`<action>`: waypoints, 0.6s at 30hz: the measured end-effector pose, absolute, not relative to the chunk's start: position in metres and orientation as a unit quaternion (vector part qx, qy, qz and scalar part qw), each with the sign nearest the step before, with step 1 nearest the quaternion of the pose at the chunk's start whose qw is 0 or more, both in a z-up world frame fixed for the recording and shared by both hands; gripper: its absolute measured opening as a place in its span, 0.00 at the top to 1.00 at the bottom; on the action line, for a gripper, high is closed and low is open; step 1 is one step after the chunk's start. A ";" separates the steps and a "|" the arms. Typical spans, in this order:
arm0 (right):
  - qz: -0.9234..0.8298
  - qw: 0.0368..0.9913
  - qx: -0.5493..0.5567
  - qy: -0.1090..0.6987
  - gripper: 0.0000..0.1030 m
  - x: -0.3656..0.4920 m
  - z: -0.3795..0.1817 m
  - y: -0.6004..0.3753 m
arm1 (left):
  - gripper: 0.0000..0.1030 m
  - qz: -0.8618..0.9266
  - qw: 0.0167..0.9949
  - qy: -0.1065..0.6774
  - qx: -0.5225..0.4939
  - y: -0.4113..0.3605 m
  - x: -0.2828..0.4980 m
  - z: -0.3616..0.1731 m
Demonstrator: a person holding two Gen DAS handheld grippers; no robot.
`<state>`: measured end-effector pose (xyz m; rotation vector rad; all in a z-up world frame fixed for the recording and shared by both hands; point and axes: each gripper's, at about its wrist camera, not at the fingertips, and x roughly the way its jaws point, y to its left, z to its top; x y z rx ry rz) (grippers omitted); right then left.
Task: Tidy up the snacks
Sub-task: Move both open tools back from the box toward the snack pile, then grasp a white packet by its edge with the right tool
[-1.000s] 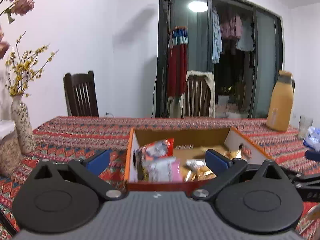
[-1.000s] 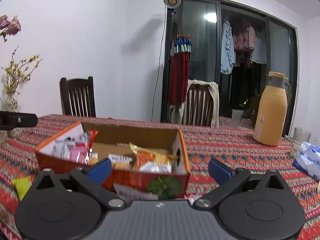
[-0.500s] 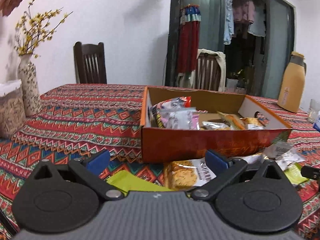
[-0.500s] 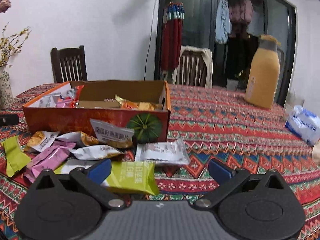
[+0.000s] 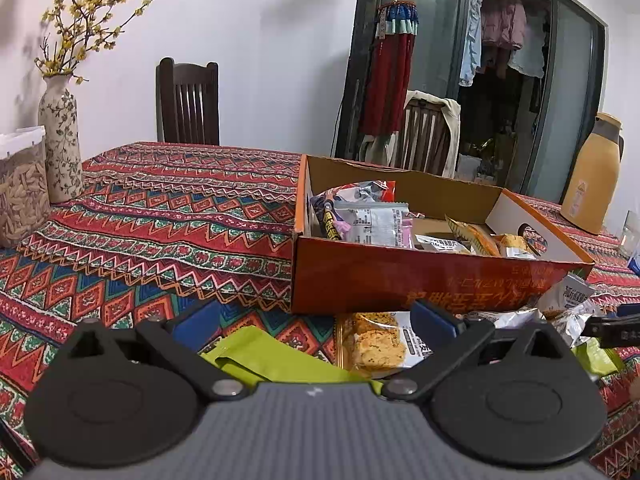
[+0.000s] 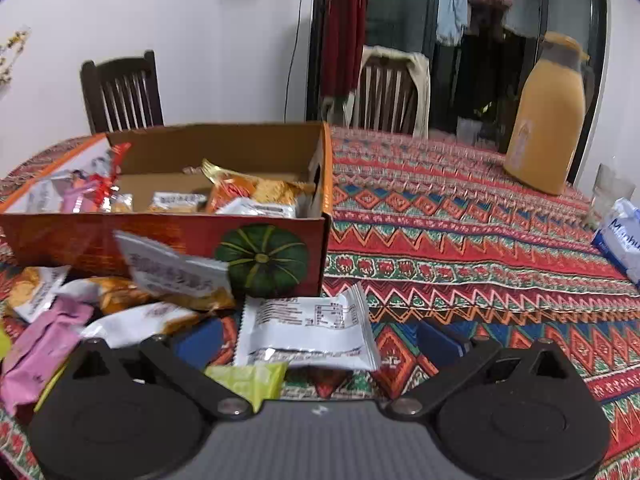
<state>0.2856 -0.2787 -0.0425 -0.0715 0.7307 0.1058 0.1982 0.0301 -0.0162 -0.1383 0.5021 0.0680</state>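
An orange cardboard box (image 5: 400, 280) with a pumpkin picture (image 6: 264, 258) holds several snack packets. More packets lie loose on the patterned tablecloth before it. My left gripper (image 5: 316, 326) is open and empty, low over a green packet (image 5: 272, 356) and a biscuit packet (image 5: 380, 340). My right gripper (image 6: 320, 340) is open and empty, with a white packet (image 6: 308, 326) lying between its fingers and a green packet (image 6: 248, 378) under it. A pink packet (image 6: 40, 348) and other wrappers lie to its left.
A flowered vase (image 5: 60, 140) and a jar (image 5: 22, 192) stand at the table's left. An orange thermos (image 6: 548, 116) and a blue-white pack (image 6: 620, 236) stand at the right. Two chairs (image 5: 188, 104) stand behind the table.
Both grippers have come down and tilted toward the table, closer to the loose packets in front of the box. Both stay open and empty.
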 end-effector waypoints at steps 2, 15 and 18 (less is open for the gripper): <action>0.052 0.929 -0.038 0.365 0.00 0.295 -0.046 -0.278 | 0.00 0.031 0.965 0.250 -0.070 0.031 0.199 -0.016; 0.054 0.922 -0.006 0.384 0.00 0.315 -0.067 -0.280 | 0.00 0.027 0.963 0.255 -0.078 0.033 0.200 -0.017; 0.063 0.924 -0.005 0.378 0.09 0.313 -0.066 -0.281 | 0.00 0.028 0.964 0.254 -0.079 0.033 0.200 -0.017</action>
